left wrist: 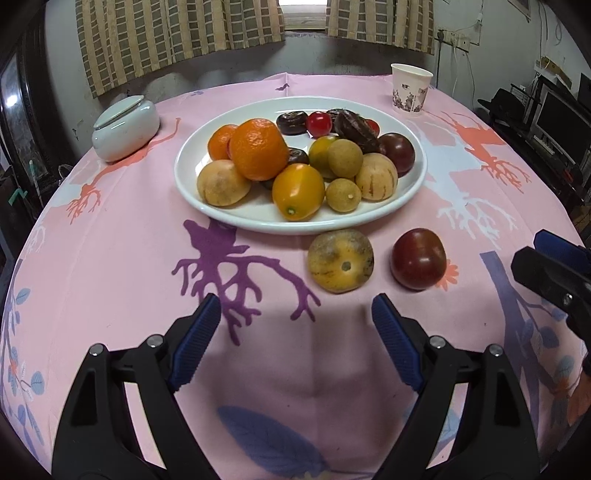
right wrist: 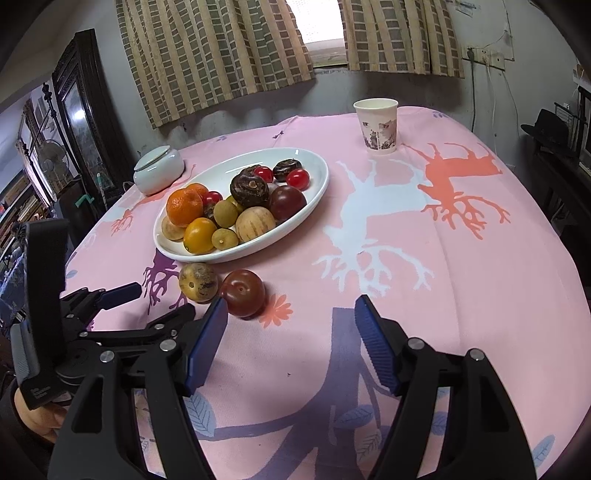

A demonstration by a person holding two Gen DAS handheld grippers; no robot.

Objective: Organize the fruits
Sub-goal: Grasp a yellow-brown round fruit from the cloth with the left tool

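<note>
Fruits (left wrist: 295, 162) heaped on plate (left wrist: 192, 192) | left gripper (left wrist: 295, 314) wide, empty | right gripper (right wrist: 291, 314) wide, empty

— Lighting conditions?

— The room was dim overall. Daylight entered through the gap between the curtains (right wrist: 221, 55), where the window (right wrist: 321, 22) was overexposed to white. Overhead light left small glare spots on the white plate (left wrist: 388, 214) and on the yellow tomato (left wrist: 298, 192).

— Shadows?

— Soft and broad. A grey-violet shadow lay across the pink tablecloth (right wrist: 480, 295) under each camera's gripper.

— Image quality?

— Focus was sharp at centre in both views. Strong fisheye bending curved the table's edges, and every corner was vignetted to black. No motion blur was observed.
</note>
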